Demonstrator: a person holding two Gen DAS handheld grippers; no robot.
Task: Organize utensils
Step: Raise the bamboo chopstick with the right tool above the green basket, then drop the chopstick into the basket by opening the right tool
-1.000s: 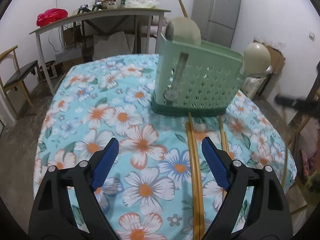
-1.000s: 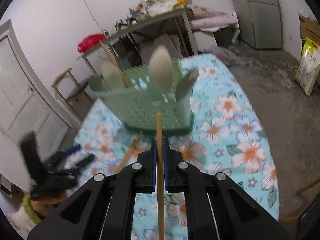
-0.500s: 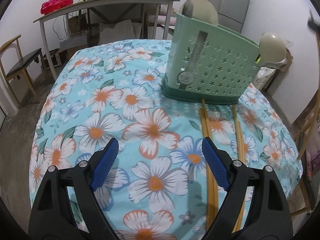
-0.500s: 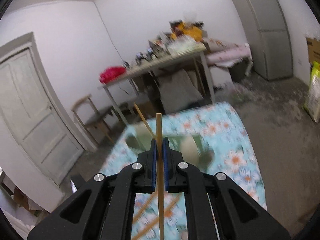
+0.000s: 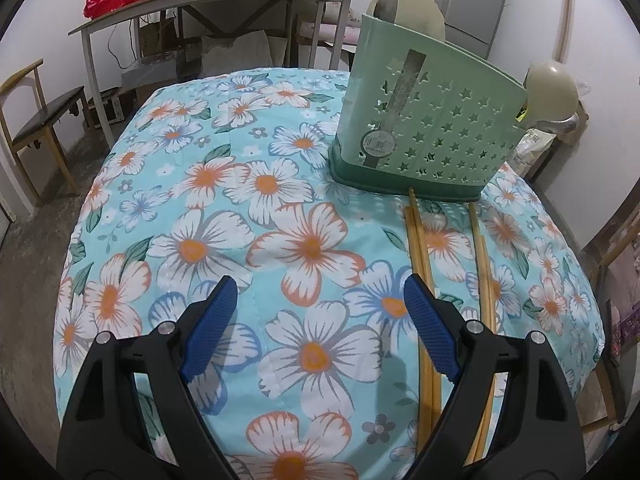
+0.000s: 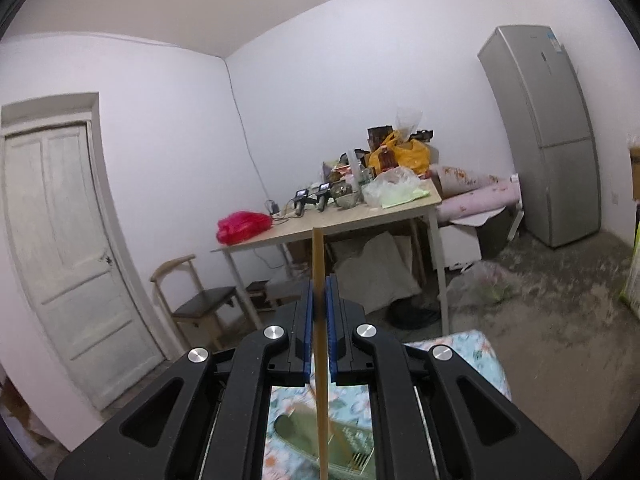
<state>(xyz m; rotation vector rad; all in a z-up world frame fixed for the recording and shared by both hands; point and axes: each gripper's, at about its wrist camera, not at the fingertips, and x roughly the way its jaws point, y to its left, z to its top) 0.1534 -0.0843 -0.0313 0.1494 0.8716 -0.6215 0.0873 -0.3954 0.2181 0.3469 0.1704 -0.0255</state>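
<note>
Your right gripper (image 6: 319, 312) has its blue pads clamped tight on one thin bamboo chopstick (image 6: 318, 264), which stands upright between them with its tip well above the fingers. It points out at the room. Below it, through the gripper frame, you can see part of the pale green plastic utensil caddy with star-shaped holes (image 6: 344, 446) on the floral tablecloth (image 6: 476, 354).

Your left gripper (image 5: 320, 312) hangs above the cloth with its jaws spread wide and nothing between them. Four more bamboo chopsticks lie on the cloth in front of the caddy, in two pairs: one pair (image 5: 418, 248) just inside your right finger, the other pair (image 5: 482, 256) further right. Three spoon bowls stick up from the caddy (image 5: 432, 132): two beige and grey ones (image 5: 408, 10) at the back and one cream one (image 5: 552, 94) at the right end.
</note>
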